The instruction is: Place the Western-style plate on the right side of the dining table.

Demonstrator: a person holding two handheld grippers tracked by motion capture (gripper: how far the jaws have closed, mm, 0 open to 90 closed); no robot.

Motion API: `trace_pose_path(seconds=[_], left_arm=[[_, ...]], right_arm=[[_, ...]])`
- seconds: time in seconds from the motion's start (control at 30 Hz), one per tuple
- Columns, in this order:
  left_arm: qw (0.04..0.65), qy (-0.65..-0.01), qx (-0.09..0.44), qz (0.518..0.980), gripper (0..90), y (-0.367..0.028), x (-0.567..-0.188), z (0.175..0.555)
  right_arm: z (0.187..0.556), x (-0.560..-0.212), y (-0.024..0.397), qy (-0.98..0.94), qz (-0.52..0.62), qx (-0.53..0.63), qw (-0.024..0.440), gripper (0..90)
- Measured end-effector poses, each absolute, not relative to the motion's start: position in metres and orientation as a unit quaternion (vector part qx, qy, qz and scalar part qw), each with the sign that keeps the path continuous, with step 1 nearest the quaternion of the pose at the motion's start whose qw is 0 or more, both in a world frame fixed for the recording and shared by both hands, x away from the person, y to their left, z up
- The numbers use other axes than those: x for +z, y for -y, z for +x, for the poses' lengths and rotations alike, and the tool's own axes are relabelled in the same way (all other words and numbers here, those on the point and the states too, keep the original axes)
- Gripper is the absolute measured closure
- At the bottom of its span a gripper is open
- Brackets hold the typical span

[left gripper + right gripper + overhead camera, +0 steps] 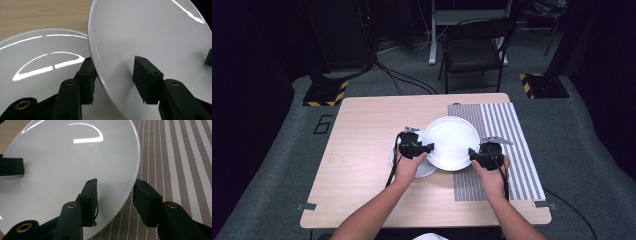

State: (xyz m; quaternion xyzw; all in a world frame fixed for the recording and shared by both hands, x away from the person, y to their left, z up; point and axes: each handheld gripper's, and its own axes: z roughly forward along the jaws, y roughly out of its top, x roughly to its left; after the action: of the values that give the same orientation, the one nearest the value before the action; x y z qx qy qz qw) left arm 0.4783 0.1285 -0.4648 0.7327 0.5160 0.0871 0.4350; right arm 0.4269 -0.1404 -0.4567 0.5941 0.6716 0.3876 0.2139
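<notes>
both grippers are on the upper white plate (451, 143), carrying it by opposite rim edges. it sits tilted, overlapping a second white plate (404, 162) that lies flat on the wooden table (362, 145) to its left, with its right half over the striped placemat (507, 145). looks like mid-transfer to me: pickup done, set-down left, probably onto the placemat, can't tell for sure

left gripper (422, 148): jaws straddle the upper plate's left rim, one pad on the top face, one under the edge. narrow gap, pinching the rim

right gripper (475, 154): same on the right rim, inner pad on the top face, outer pad just off the edge over the mat. near fully closed, clamped on the rim
</notes>
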Motion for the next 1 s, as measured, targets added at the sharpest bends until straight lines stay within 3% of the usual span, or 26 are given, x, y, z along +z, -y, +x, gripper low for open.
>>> trace_pose_path(seconds=[1.0], left_arm=[[0.446, -0.489, 0.062, 0.747, 53.4, -0.092, -0.466, 0.482]], right_arm=[[0.411, -0.457, 0.171, -0.639, 0.624, 0.383, 0.235, 54.3]])
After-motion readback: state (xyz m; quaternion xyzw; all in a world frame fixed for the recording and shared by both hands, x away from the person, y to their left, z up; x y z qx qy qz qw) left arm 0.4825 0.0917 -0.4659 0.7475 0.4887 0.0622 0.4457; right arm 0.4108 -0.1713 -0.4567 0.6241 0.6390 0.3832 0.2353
